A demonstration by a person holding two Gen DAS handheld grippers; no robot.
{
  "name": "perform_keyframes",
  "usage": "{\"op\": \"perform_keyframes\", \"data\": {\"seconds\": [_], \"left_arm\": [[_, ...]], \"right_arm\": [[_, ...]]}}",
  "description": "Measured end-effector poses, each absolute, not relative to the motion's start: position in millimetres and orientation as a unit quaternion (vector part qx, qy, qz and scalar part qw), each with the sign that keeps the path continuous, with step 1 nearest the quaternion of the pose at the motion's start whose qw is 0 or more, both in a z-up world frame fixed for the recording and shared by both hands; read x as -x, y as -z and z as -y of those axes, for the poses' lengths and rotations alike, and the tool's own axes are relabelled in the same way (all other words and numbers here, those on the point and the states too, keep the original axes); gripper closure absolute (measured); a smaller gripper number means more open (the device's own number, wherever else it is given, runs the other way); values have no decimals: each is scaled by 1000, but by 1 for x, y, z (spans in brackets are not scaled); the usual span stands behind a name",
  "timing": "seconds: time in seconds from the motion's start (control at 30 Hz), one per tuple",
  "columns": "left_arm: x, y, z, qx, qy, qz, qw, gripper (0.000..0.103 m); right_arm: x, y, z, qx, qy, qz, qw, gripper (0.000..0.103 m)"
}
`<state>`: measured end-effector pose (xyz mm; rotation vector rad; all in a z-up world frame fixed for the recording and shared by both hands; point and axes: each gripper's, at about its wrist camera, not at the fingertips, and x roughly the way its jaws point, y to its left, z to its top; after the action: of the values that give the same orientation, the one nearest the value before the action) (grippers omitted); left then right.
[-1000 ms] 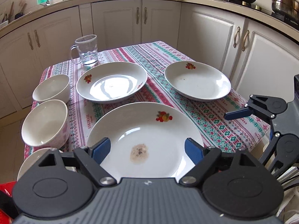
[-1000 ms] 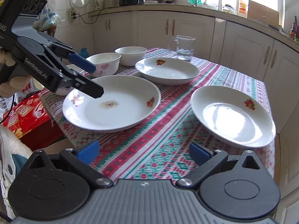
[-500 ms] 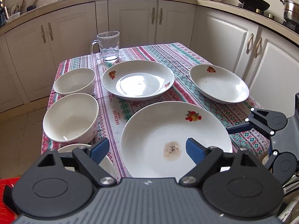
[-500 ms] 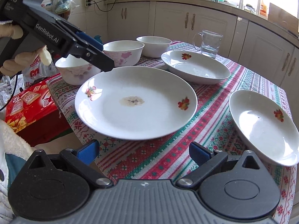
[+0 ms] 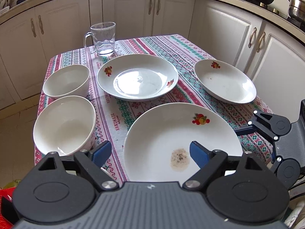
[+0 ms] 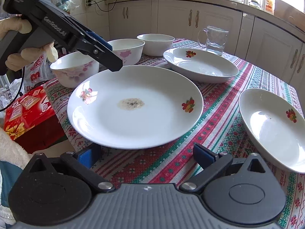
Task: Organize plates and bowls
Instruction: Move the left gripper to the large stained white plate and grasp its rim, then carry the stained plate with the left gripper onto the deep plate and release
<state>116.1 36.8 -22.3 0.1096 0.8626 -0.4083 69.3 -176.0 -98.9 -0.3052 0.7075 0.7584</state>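
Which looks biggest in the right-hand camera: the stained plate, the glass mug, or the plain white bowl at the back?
1. Stained plate, largest, though also nearest.
2. Plain white bowl.
3. Glass mug; close to the bowl, so unsure.

The tabletop (image 5: 183, 43) wears a striped, patterned cloth (image 5: 122, 118). On it lie three white plates: a big stained plate (image 5: 164, 133) at the near edge, a deep plate (image 5: 137, 76) behind it, and a side plate (image 5: 225, 82) to the right. Three bowls (image 5: 64, 124) line the left edge, one only partly seen. A glass mug (image 5: 103, 38) stands at the far end.
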Motion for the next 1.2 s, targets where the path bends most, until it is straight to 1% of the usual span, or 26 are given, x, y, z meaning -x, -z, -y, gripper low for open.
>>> {"op": "perform_keyframes", "data": {"seconds": [0.13,0.27,0.37,0.47,0.57,0.6,0.63,0.77,1.2], "left_arm": [[-130,29,-35,-51,208,-442,871,14],[-141,34,-27,-84,213,-453,862,15],[-151,37,-23,-91,223,-472,848,17],[-157,41,-20,-101,233,-488,835,22],[-163,44,-18,-105,237,-501,826,23],[-165,45,-18,-104,238,-506,823,25],[-166,46,-18,-102,239,-512,819,30],[-170,51,-17,-99,238,-530,808,33],[-179,55,-14,-100,240,-547,795,33]], "right_arm": [[-70,99,175,147,-363,-335,857,0],[-70,100,174,148,-375,-327,855,0],[-69,100,171,152,-386,-320,852,0],[-69,100,168,152,-389,-318,851,0],[-69,100,166,155,-394,-316,849,0],[-69,100,166,155,-395,-315,849,0],[-69,100,165,156,-397,-314,848,0],[-69,100,164,153,-399,-312,848,0],[-72,101,163,150,-399,-314,848,0]]}}
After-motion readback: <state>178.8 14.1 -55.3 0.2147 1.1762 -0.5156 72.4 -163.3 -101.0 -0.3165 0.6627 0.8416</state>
